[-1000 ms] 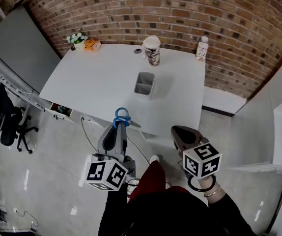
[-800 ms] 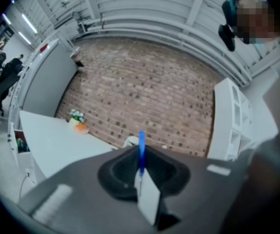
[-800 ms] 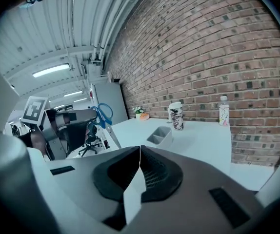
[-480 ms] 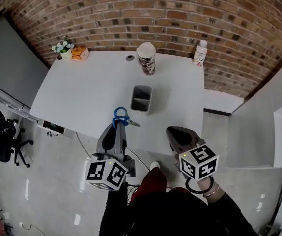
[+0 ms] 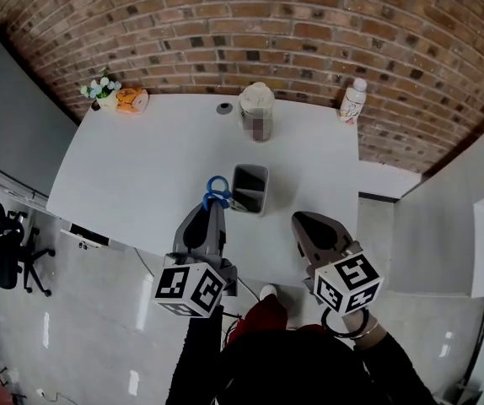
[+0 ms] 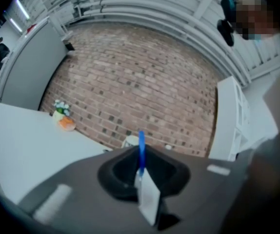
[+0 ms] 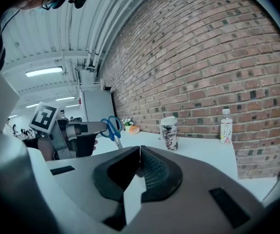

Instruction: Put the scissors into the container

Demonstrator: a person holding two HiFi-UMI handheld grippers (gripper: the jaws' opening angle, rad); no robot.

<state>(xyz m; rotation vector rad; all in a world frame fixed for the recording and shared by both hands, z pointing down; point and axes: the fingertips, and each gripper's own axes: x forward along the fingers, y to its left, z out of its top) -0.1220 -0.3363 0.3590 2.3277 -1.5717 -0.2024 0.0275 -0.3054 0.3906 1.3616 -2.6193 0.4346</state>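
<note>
The scissors (image 5: 217,193) have blue handles that stick out past my left gripper (image 5: 213,213), which is shut on their blades. They hang over the white table (image 5: 132,171), just left of the grey rectangular container (image 5: 250,189), whose top is open. In the left gripper view the scissors (image 6: 141,148) show edge-on between the closed jaws. My right gripper (image 5: 314,229) is shut with nothing in it, near the table's front edge to the right of the container. The right gripper view shows its jaws meeting (image 7: 140,162), and the scissors (image 7: 113,127) at the left.
At the back of the table stand a patterned cup (image 5: 257,112), a small bottle (image 5: 353,101) at the right corner, and flowers with an orange thing (image 5: 115,98) at the left corner. A brick wall runs behind. An office chair (image 5: 10,251) stands on the floor at the left.
Both grippers have moved forward over the table. The scissors have gone from the table's front edge to just beside the container's left rim, still held by the left gripper.
</note>
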